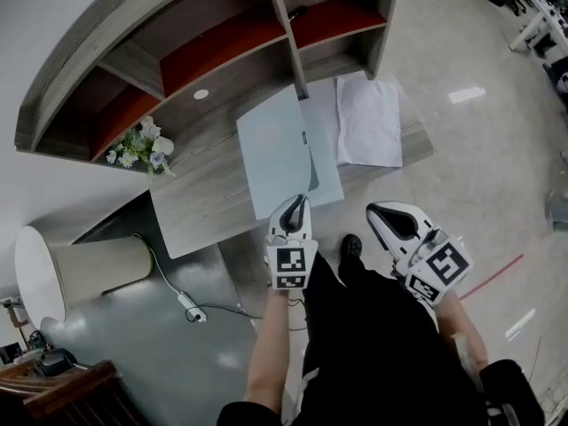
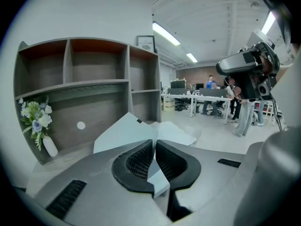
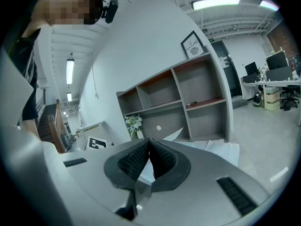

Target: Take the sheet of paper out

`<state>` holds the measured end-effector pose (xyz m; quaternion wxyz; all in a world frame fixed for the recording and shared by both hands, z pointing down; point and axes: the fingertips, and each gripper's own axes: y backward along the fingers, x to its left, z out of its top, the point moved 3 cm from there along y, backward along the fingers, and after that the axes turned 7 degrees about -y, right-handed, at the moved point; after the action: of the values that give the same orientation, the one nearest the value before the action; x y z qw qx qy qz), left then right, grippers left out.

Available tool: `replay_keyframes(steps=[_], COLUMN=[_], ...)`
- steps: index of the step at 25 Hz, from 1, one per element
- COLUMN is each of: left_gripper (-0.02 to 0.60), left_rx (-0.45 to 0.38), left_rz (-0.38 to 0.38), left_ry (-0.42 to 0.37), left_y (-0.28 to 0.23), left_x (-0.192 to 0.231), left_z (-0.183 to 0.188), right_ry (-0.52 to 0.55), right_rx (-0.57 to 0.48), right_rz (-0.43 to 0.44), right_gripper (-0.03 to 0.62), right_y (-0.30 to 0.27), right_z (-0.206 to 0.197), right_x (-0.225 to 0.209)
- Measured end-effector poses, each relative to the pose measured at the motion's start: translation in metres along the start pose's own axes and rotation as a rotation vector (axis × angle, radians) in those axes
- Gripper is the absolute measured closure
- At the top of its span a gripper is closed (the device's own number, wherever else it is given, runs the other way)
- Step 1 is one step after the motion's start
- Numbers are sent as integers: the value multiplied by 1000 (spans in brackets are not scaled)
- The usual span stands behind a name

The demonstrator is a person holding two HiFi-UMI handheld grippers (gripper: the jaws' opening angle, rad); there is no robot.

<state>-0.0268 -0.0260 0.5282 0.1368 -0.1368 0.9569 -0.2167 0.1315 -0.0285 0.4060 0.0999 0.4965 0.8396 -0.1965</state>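
Observation:
A pale blue folder (image 1: pixel 273 153) lies on the wooden desk (image 1: pixel 200 202) with its cover lifted off the leaf below. My left gripper (image 1: pixel 300 201) is at the desk's front edge, shut on the cover's near edge. In the left gripper view the thin blue cover (image 2: pixel 124 133) runs between the pressed pads of the left gripper (image 2: pixel 154 147). A white, creased sheet of paper (image 1: pixel 368 122) lies flat on the desk to the right of the folder. My right gripper (image 1: pixel 377 211) hangs off the desk's front right, shut and holding nothing; its jaws meet in the right gripper view (image 3: pixel 148 145).
Shelving (image 1: pixel 222 43) with red-backed compartments stands on the desk's far side. A vase of flowers (image 1: pixel 142 145) sits at the desk's left. A white lamp shade (image 1: pixel 80 269) and a power strip with cable (image 1: pixel 191 309) are on the floor at left. People stand at far desks (image 2: pixel 235 102).

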Motion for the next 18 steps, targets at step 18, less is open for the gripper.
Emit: replay_keyframes(steps=[18], left_gripper=[563], left_rx=[-2], left_rz=[165], left_ry=[126], left_y=[60], left_x=[62], left_z=[0], right_ry=[27], right_rx=[-9], right_rz=[91], right_gripper=[582], right_y=[-30], right_z=[14], right_x=[28])
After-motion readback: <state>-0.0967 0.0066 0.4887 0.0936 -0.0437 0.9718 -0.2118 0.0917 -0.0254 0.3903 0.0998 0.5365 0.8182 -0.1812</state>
